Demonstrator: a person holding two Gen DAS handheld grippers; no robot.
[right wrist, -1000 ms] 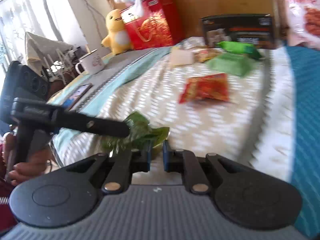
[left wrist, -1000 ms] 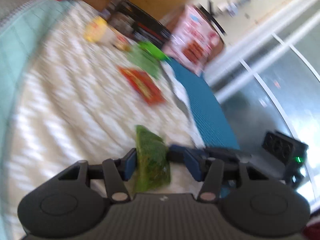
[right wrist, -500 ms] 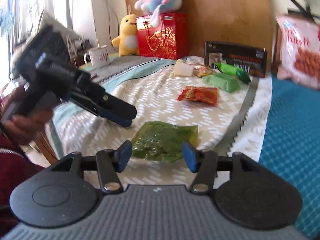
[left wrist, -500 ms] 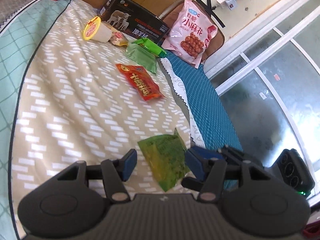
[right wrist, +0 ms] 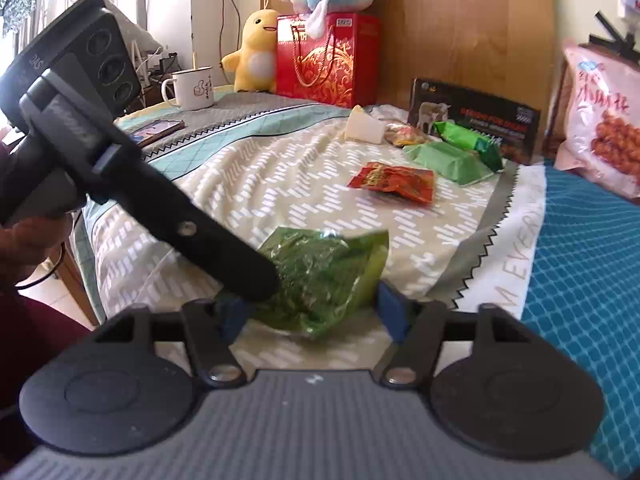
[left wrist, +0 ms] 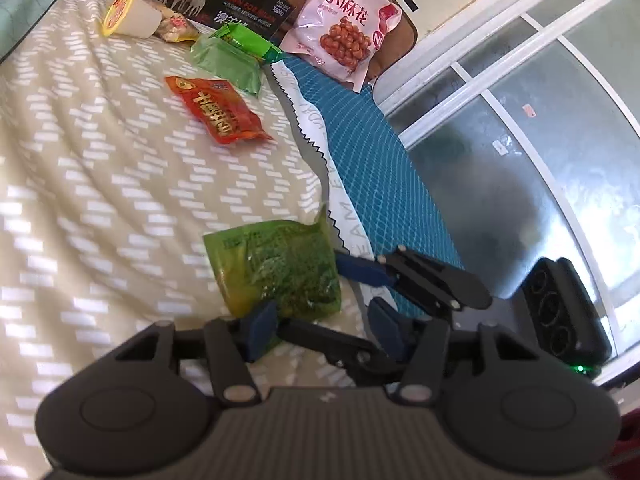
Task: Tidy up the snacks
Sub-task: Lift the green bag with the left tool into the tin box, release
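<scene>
At the near edge of the bed [right wrist: 280, 184], a dark green packet [right wrist: 324, 276] is lying flat on the patterned cover, close to the near right corner, with both tools meeting over it. From the left, a hand [right wrist: 28, 240] is bringing the left gripper [left wrist: 322, 332] in at a slant; its jaws have just been closing a little but are standing released, one pad overlapping the packet's near corner and the other clear of it. The right gripper [right wrist: 312, 314] is pointing down at the same packet, its jaws also having just been closing slightly; they are straddling the packet without squeezing it, so nothing is being grasped.

Along the far edge, a white mug [right wrist: 192, 88] is standing at the left, then a yellow plush toy [right wrist: 256, 58] and a red gift bag [right wrist: 328, 60]. Further right, a white cup [right wrist: 362, 128] is lying on its side, and a black box [right wrist: 476, 120] is standing behind two light green packs [right wrist: 448, 162]. A red packet [right wrist: 394, 182] is lying just in front of them, well apart from the dark green one. At the far right corner, a pink bag [right wrist: 604, 136] is leaning upright above a teal mat [right wrist: 592, 280].
</scene>
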